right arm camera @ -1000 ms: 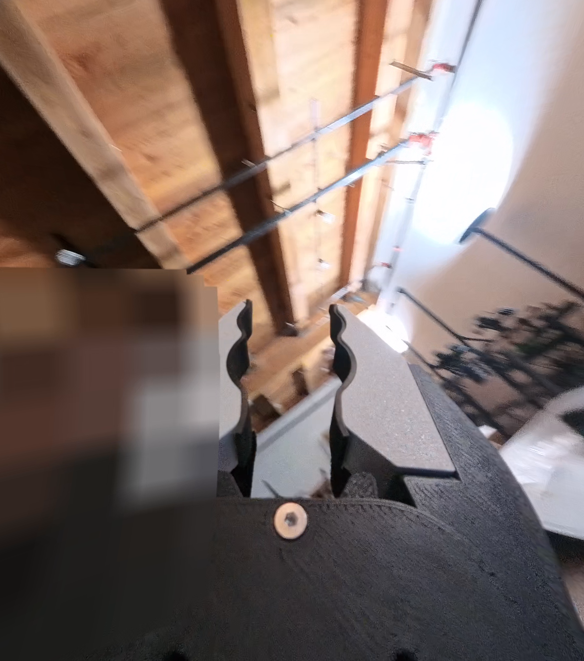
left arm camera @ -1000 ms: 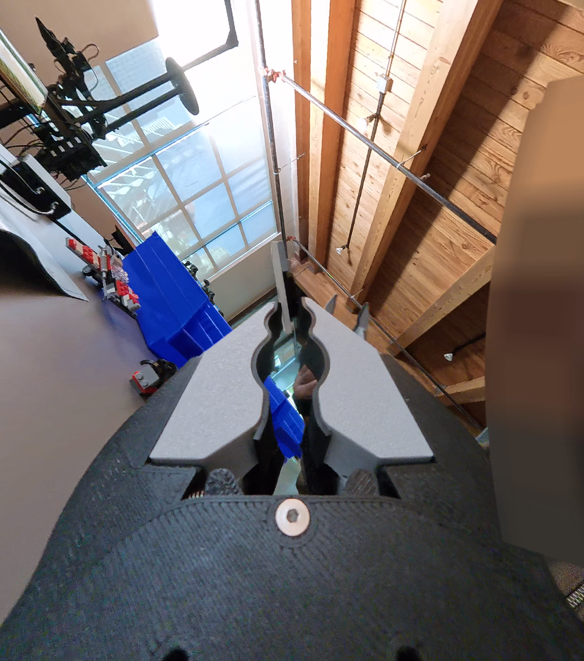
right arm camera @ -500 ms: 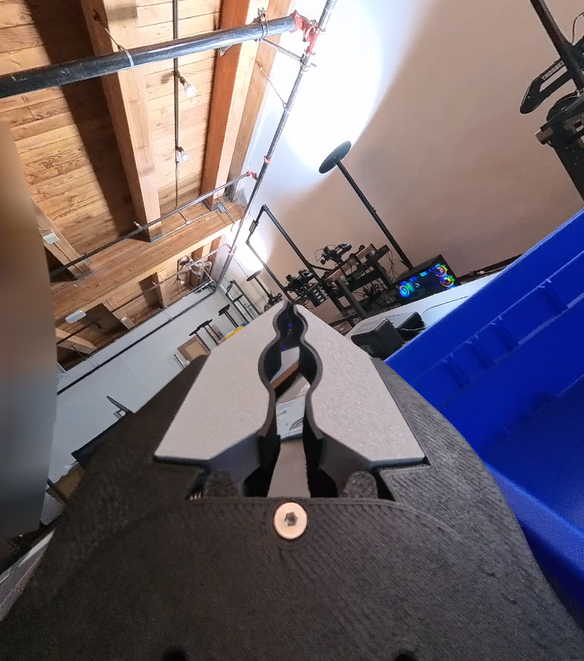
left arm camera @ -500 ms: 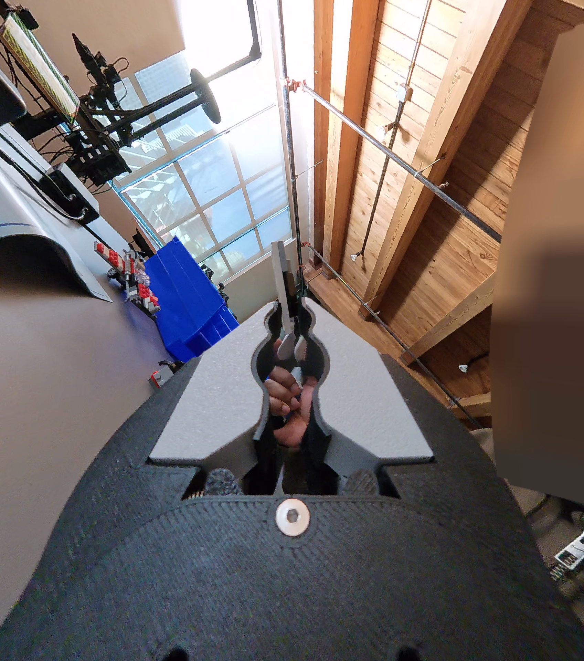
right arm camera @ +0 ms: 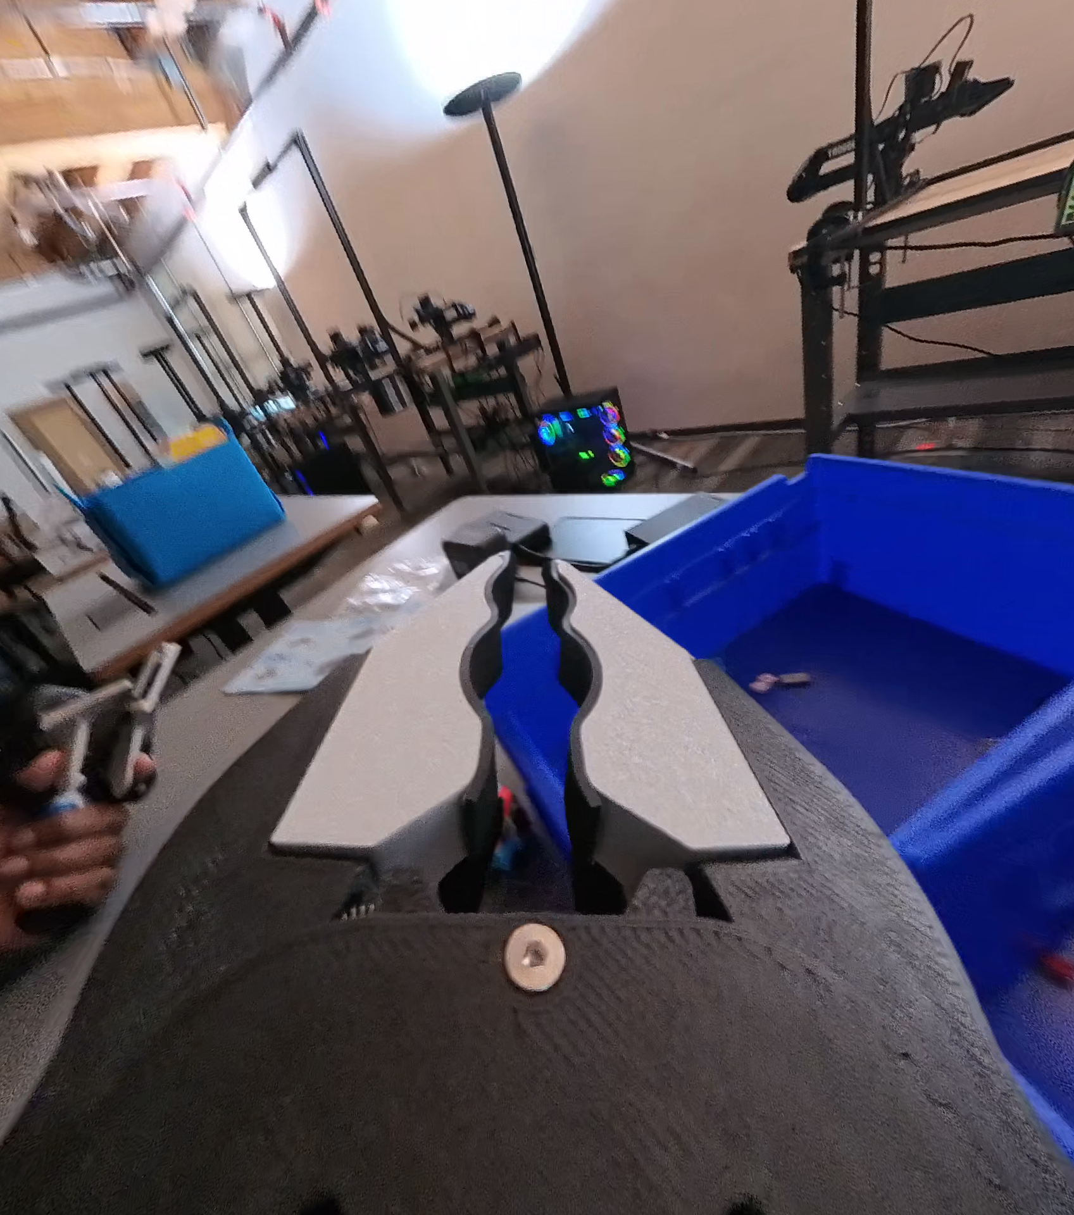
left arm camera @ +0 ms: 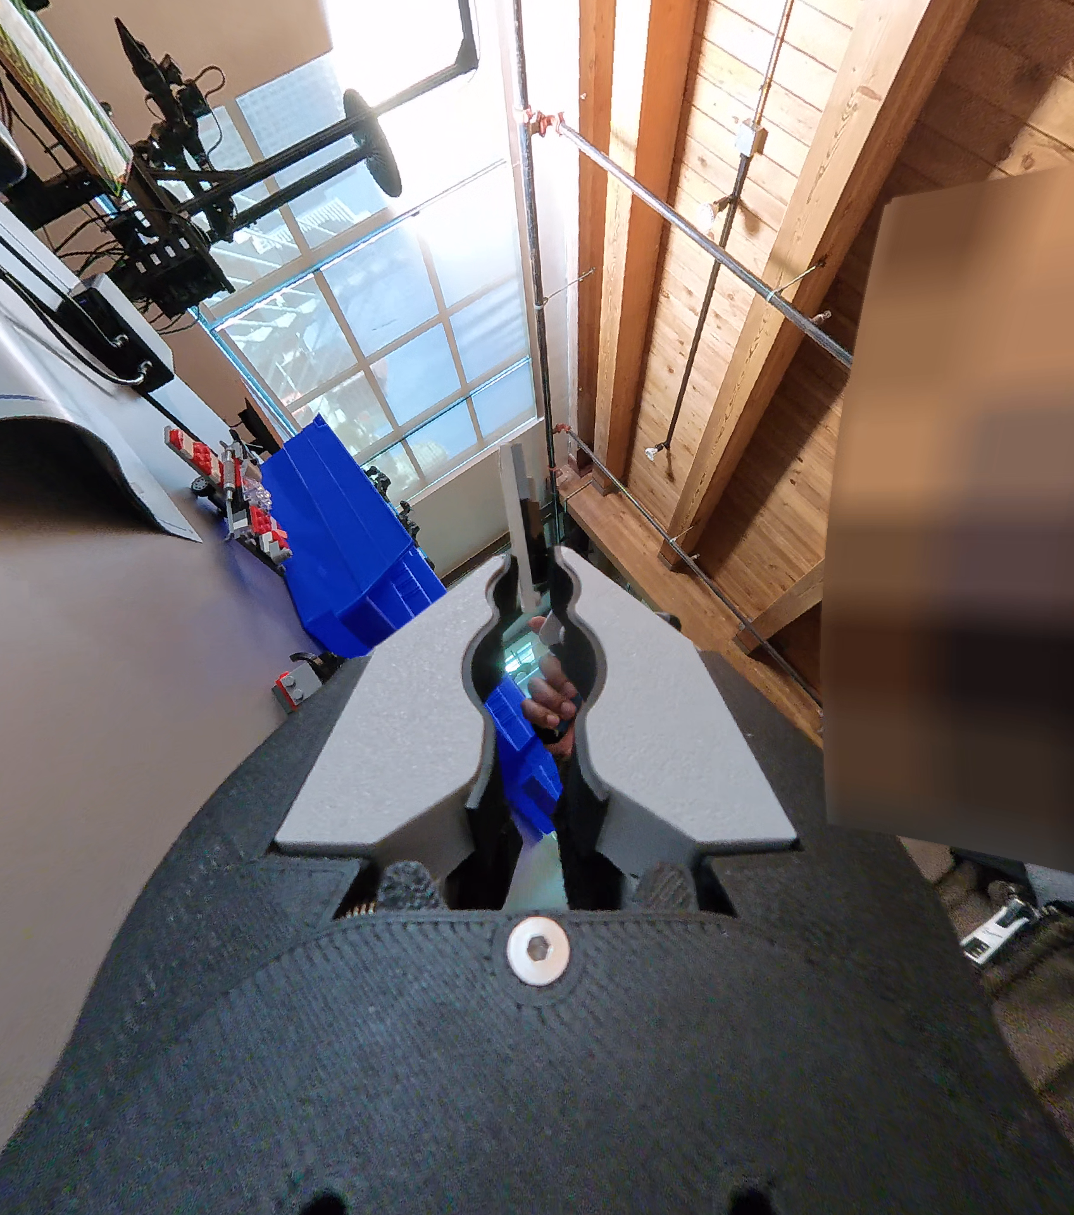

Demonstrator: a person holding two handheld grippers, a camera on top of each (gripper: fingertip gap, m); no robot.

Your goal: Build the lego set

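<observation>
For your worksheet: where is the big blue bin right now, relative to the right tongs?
In the right wrist view the blue bin sits on the table, right of the open right tongs, its near wall showing between their fingers.

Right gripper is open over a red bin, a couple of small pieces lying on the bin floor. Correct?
Not quite: the bin is blue, not red, as the right wrist view shows. The rest holds: the right gripper is open with nothing between its fingers, and a couple of small pieces lie on the bin floor.
</observation>
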